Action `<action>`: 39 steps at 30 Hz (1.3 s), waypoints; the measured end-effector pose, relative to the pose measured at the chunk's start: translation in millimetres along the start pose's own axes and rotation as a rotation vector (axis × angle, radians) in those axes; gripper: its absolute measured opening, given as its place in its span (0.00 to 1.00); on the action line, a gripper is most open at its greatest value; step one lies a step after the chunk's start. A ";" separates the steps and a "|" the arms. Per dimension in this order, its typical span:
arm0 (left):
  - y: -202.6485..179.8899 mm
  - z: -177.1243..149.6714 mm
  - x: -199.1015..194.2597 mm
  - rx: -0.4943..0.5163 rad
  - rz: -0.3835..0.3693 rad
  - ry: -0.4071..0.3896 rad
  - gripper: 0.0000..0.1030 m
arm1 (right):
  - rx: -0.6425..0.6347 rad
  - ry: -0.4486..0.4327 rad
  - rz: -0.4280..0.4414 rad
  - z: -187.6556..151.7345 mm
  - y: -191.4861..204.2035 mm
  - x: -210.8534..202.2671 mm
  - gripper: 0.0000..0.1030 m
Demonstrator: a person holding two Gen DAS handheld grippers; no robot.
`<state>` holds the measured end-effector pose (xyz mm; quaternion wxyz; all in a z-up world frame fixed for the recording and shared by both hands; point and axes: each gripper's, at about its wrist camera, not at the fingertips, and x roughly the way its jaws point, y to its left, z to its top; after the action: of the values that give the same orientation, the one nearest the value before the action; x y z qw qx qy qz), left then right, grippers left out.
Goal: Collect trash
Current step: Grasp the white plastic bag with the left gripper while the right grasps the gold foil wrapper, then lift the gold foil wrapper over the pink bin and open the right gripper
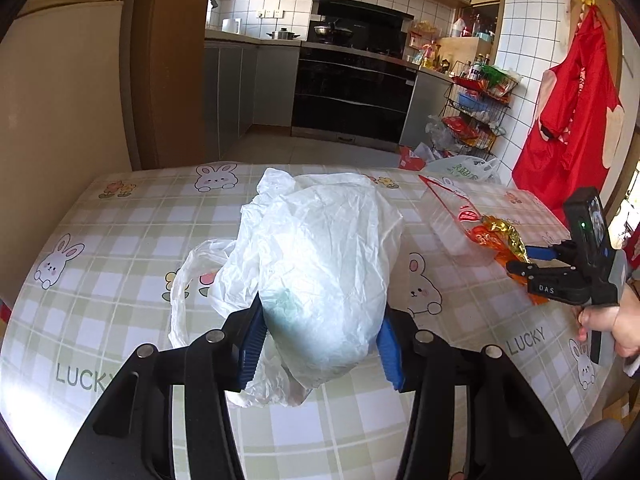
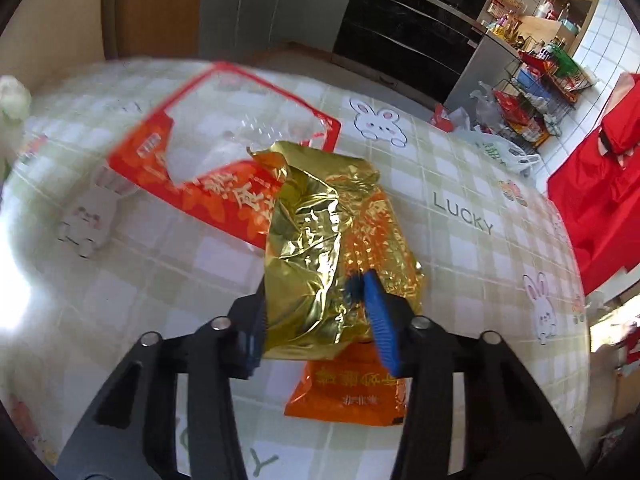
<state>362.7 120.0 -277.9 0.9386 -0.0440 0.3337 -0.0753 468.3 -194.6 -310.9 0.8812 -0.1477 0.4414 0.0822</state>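
Note:
A crumpled white plastic bag (image 1: 320, 232) lies on the rabbit-print tablecloth (image 1: 120, 240). My left gripper (image 1: 320, 316) is shut on its near end, with a blue pad pressed into each side. In the right wrist view a gold and orange snack wrapper (image 2: 316, 232) lies crumpled on the cloth, and my right gripper (image 2: 314, 288) is shut on it, its pads squeezing the foil. The left wrist view shows the right gripper (image 1: 532, 264) at the far right, on that wrapper (image 1: 500, 240), held by a person's hand (image 1: 604, 320).
A clear plastic tray in a red and orange sleeve (image 2: 224, 196) lies just beyond the wrapper. Past the table's far edge are the kitchen floor, a black oven (image 1: 352, 88), a wire rack (image 1: 476, 116) with bags below it, and a red apron (image 1: 572, 120) on the wall.

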 end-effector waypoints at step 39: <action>-116.8 -54.5 -226.7 -0.008 -0.149 -0.166 0.47 | 0.456 -0.420 0.339 -150.5 -56.9 -274.9 0.13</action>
<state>141.4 41.9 -164.1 0.9547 -0.0784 0.2509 -0.1396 206.5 -302.4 -164.9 0.9368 0.1484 0.2760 0.1554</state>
